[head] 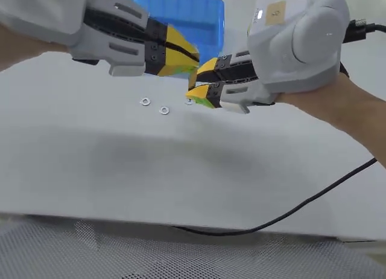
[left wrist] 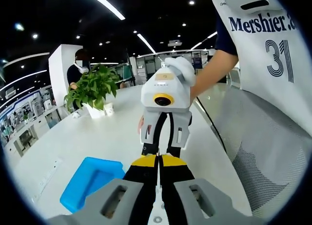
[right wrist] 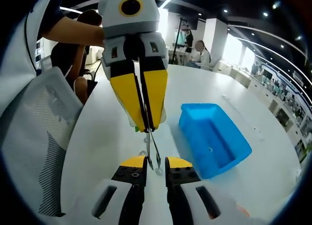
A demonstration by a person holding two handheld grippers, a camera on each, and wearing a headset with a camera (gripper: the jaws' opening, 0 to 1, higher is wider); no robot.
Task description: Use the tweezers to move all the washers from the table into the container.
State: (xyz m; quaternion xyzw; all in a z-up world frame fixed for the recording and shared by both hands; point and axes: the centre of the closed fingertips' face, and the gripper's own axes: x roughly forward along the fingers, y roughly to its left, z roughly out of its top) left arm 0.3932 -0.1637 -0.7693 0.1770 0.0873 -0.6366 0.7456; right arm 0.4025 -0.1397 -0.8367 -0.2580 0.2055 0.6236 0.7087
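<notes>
1. The left gripper (head: 193,53) hangs above the white table (head: 181,170), its yellow jaws pressed together on the tweezers (right wrist: 152,148), which slant down toward the tabletop
2. The right gripper (head: 192,86) faces it, jaws a narrow way apart, with the tweezer tips just in front of the gap
3. Small washers (head: 164,110) lie loose on the table near the right gripper
4. The blue container (head: 208,25) stands behind both grippers
</notes>
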